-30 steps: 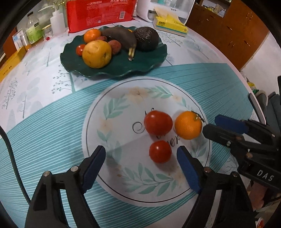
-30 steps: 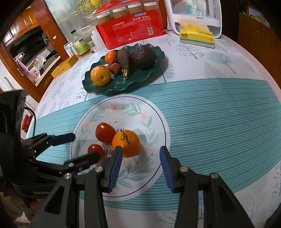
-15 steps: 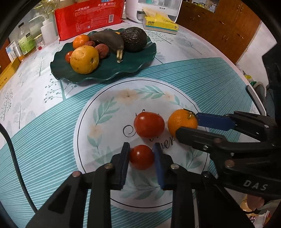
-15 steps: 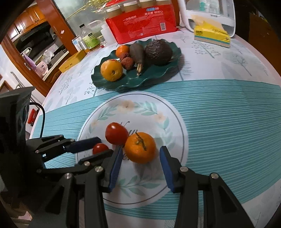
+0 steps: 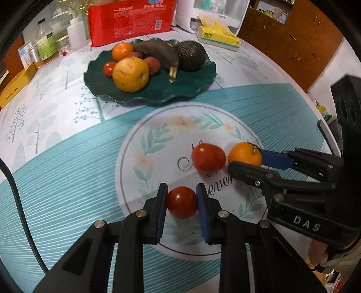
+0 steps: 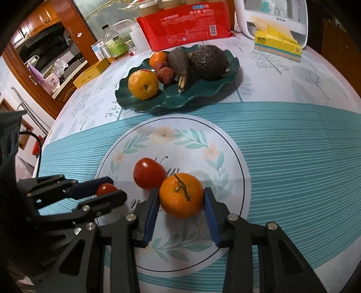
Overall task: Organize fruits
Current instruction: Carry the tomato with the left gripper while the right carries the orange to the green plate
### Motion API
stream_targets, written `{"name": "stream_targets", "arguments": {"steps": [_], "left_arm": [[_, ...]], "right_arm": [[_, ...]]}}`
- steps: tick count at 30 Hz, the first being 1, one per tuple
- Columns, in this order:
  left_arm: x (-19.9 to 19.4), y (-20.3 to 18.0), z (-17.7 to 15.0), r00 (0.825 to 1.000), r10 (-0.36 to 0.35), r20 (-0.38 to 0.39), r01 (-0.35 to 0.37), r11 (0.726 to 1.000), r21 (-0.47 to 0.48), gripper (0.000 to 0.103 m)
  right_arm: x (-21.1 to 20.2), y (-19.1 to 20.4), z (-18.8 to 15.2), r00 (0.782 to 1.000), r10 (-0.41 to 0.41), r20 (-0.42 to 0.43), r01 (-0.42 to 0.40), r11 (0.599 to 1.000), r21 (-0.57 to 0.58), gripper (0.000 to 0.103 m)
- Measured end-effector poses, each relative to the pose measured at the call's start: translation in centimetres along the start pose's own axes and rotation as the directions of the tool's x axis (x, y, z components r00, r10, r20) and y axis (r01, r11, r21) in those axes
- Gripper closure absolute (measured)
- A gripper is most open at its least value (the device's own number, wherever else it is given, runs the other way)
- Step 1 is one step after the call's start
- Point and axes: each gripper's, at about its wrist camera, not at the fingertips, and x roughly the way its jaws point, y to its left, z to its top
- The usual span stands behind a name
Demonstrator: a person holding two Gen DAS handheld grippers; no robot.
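Note:
My left gripper (image 5: 181, 201) is shut on a small red tomato (image 5: 182, 202), which also shows in the right wrist view (image 6: 106, 188). My right gripper (image 6: 180, 201) is shut on a mandarin orange (image 6: 181, 195), seen too in the left wrist view (image 5: 244, 154). A larger red tomato (image 5: 208, 157) lies loose between them, touching the mandarin (image 6: 149, 173). All three sit on a round floral mat (image 5: 158, 139). Behind it a dark green wavy plate (image 5: 191, 88) holds a yellow-orange fruit, a mandarin, a small tomato, lychees, a dark banana and an avocado.
At the back of the table stand a red packet (image 5: 130, 20), a yellow tissue box (image 5: 218, 37), bottles (image 5: 46, 44) and a white appliance (image 6: 275, 15). A yellow box (image 5: 15, 88) lies at the far left. The table edge curves away on the right.
Both grippers moved forward. The left shut on the small tomato about half a second ago; the right has now closed on the mandarin.

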Motion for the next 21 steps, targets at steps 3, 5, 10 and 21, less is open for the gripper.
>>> {"name": "stream_targets", "arguments": {"steps": [3,5,10,21], "left_arm": [[-1.6,0.4,0.9,1.000,0.010,0.009,-0.010,1.000,-0.007,0.079],[-2.7,0.6,1.9,1.000,0.028,0.013,-0.028,1.000,-0.010,0.079],[-6.3,1.5,5.2,0.998,0.024,0.050,-0.023,0.999,-0.032,0.079],[-15.6,3.1,15.4,0.957,0.119,0.263,-0.130,0.991,0.023,0.079]], "right_arm": [[-1.2,0.6,0.5,1.000,0.003,0.018,-0.003,1.000,-0.012,0.064],[-2.3,1.0,1.1,0.999,0.005,0.036,-0.005,1.000,-0.018,0.064],[-5.7,2.3,4.0,0.995,0.001,0.099,0.004,0.999,-0.053,0.064],[-14.6,4.3,14.6,0.949,-0.038,0.314,0.091,0.983,-0.156,0.064]]}}
